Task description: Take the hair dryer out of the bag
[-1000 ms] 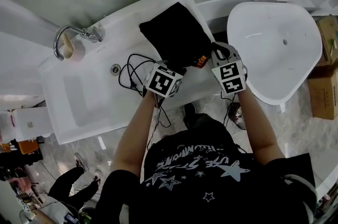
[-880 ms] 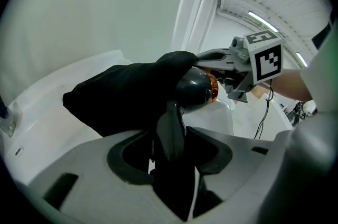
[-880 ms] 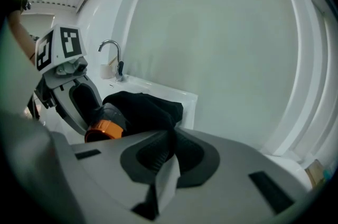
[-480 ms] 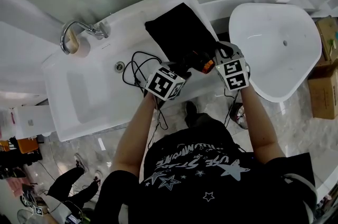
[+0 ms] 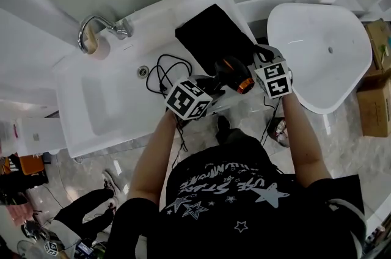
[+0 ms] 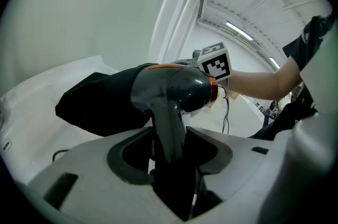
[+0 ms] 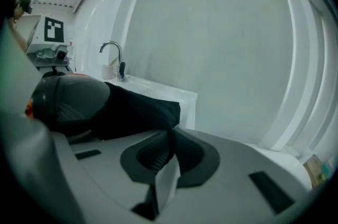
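Beside the sink, hair dryer protrudes from bag

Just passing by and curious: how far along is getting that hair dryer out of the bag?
Mostly done: the hair dryer shows its body and orange-ringed end outside the black bag. In hand: the left gripper clamps its handle, and the right gripper pinches the bag's edge. Left: pulling it fully clear.

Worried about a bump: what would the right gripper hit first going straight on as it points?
The black bag: the right gripper pinches its edge, and the rest lies directly ahead on the white counter. Beyond looks like bare wall, though depth is unclear.
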Demonstrator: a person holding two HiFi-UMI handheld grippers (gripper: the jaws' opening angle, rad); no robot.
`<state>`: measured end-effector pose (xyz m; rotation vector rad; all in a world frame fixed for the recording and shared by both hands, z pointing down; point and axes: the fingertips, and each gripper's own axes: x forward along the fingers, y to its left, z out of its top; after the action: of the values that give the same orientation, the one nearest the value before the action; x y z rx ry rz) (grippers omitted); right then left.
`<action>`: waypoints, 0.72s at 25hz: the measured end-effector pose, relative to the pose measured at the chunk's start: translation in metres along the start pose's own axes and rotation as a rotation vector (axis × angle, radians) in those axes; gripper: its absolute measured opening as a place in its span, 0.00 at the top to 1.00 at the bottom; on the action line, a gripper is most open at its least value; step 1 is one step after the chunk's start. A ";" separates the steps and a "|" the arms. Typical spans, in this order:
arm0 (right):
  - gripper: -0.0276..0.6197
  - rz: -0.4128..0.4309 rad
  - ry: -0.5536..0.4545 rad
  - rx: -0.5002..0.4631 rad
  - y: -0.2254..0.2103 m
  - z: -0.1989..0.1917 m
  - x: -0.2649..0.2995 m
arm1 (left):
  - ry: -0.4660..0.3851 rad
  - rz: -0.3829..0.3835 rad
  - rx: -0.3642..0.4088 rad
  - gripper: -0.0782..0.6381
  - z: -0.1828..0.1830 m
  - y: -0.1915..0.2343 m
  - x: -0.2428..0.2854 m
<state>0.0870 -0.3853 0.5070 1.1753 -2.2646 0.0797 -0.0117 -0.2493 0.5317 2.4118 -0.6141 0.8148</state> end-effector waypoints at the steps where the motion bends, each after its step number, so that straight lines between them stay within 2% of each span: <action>1: 0.92 0.000 0.002 0.010 0.000 -0.001 0.000 | -0.002 -0.017 0.011 0.61 -0.002 -0.005 -0.002; 12: 0.92 0.008 0.021 0.088 0.018 -0.010 -0.008 | -0.040 -0.161 0.094 0.61 -0.016 -0.052 -0.027; 18: 0.92 0.008 0.014 0.126 0.026 -0.015 -0.011 | -0.059 -0.183 0.155 0.61 -0.024 -0.071 -0.035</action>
<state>0.0792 -0.3565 0.5190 1.2256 -2.2807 0.2361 -0.0073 -0.1722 0.5018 2.5946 -0.3564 0.7411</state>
